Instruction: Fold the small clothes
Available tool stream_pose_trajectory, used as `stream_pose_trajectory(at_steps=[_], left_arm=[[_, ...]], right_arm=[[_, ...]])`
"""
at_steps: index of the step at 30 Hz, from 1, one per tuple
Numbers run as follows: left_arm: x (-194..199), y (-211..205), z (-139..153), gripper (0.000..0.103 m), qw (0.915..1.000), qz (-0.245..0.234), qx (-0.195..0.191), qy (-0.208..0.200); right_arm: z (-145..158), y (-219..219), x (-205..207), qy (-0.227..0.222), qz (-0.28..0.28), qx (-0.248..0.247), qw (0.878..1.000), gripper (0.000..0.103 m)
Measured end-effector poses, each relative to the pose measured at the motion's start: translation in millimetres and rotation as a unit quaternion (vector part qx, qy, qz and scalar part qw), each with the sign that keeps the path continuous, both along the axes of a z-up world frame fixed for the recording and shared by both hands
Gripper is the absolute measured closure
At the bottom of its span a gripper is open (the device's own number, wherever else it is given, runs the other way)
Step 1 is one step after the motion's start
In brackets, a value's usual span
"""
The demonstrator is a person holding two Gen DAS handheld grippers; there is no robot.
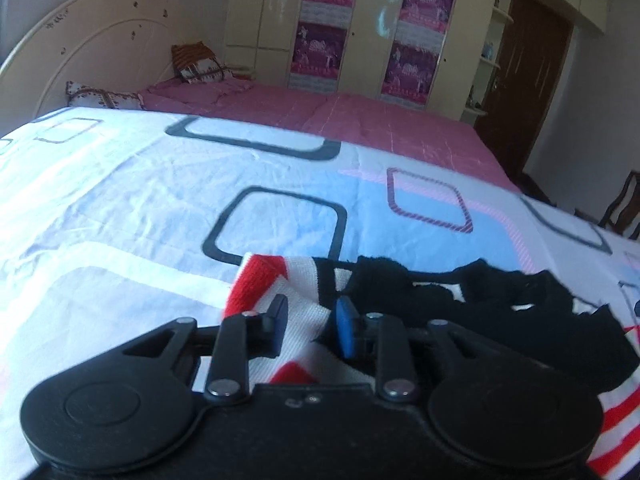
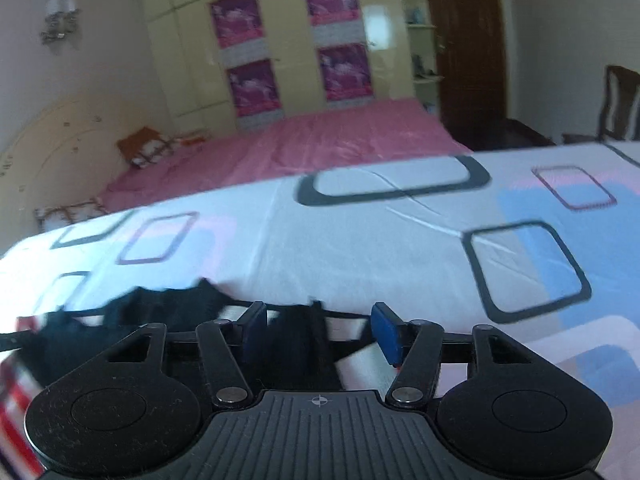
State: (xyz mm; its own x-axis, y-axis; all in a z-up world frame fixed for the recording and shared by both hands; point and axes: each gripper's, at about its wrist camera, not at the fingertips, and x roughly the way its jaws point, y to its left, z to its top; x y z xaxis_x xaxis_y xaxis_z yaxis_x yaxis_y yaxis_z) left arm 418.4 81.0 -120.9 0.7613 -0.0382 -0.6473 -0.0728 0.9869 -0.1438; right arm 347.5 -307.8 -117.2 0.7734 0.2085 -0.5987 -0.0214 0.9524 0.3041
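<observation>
Ribbed knit garment point(image 1: 296, 312) on smooth cotton-like sheet point(image 1: 140, 200); matt plastic tongs point(image 1: 310, 326).

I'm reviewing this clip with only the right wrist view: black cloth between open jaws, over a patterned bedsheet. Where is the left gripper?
Observer: The left gripper hangs over a white knit garment with red stripes. Your view shows that garment only as a blur at its left edge.
Operator: Is it gripping that garment?
Observer: No. Its jaws stand apart, with white knit showing in the gap and neither pad pressing on it.
Operator: And the black cloth I see?
Observer: The black cloth lies crumpled across the top of that garment, to the right of the left gripper in its own view.
</observation>
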Motion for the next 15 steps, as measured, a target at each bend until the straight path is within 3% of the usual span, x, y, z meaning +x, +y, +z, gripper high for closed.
stream_pose_trajectory(at_steps=[5, 7, 10, 15], left_arm=[[-38.1, -17.3, 16.9, 0.077, 0.9989, -0.045, -0.004, -0.013], [-53.5, -31.4, 18.2, 0.077, 0.9975, -0.069, -0.007, -0.014], [-72.6, -53.3, 14.5, 0.077, 0.9947, -0.102, -0.005, -0.014], [-79.9, -61.0, -7.4, 0.075, 0.9955, -0.093, 0.015, 0.011]], right_arm=[[18.0, 43.2, -27.5, -0.024, 0.068, -0.011, 0.997, 0.046], [17.4, 64.5, -36.1, -0.02, 0.099, -0.009, 0.995, 0.06], [10.0, 89.7, -46.1, -0.009, 0.131, -0.009, 0.991, 0.062], [-4.3, 102.1, -56.1, 0.008, 0.136, -0.02, 0.99, 0.062]])
